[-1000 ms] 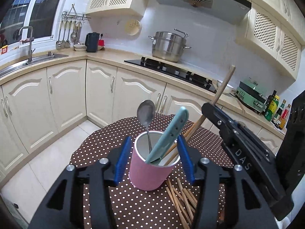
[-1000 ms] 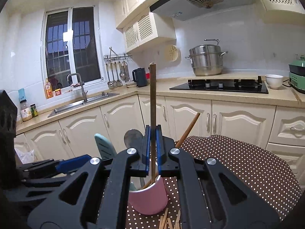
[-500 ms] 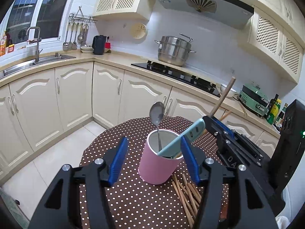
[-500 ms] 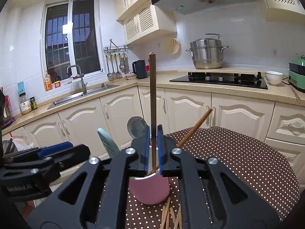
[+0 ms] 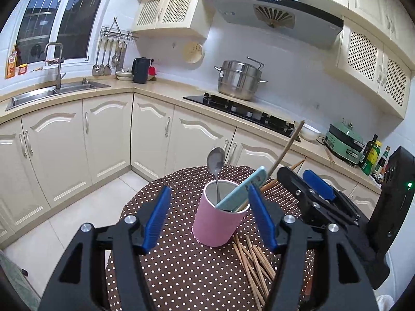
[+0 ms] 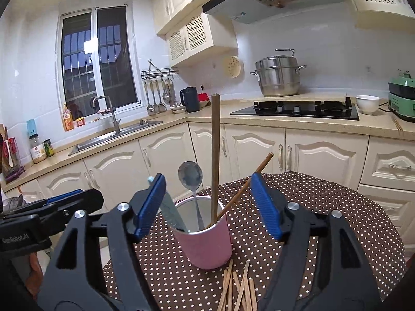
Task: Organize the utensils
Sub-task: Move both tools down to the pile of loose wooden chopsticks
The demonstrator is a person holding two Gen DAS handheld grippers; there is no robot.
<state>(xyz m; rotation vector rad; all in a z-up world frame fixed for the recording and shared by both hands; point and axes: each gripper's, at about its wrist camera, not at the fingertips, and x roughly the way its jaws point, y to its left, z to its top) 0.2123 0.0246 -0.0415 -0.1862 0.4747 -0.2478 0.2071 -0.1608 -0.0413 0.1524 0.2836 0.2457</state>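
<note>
While our right tongs (image 6: 208, 204) are opening, nothing caught between their blue pads, the dark wooden stick (image 6: 215, 155) stands free and near upright in the pink cup (image 6: 207, 243), so we judge this drop-off done. Our left tongs (image 5: 207, 217) are opening too, straddling the cup without touching it and gripping nothing.

That cup sits on the round bench (image 5: 181, 272), which wears a brown cloth with white dots. Its wall is matte pink, its inside pale and smooth. It already carries a shiny metal spoon (image 6: 190, 177), bowl up, a flat pale-teal handle (image 5: 243, 191) leaning on the rim, and a slim chopstick (image 6: 246, 186) slanting out to the right.

Loose wooden chopsticks (image 6: 238, 290) lie in a crossed heap on the cloth just beside the cup's base; these we take as the next work. They are thin, hard and low on the cloth, so the next pick likely calls for narrow tongs brought down over one or two, tips near the cloth, then a tilt upright over the rim.
</note>
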